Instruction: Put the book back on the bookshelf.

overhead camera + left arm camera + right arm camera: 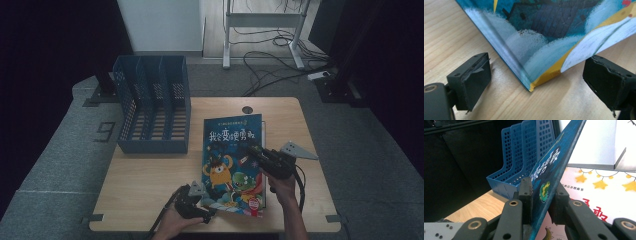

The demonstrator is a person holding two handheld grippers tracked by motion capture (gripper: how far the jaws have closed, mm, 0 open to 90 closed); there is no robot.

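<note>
Left gripper [534, 82]: jaws wide apart, flanking the book's [233, 165] bottom corner, no contact.
Right gripper [543, 192]: jaws clamped on the book's lifted front cover [554, 170].

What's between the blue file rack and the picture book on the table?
Only bare wooden table. In the high view nothing lies between the blue file rack and the picture book, whose cover the right gripper pinches.

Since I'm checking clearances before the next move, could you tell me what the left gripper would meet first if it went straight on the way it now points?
Most likely the book. In the left gripper view its near corner lies straight ahead of the open left gripper, on the table, roughly midway between the jaws; depth is hard to judge.
</note>
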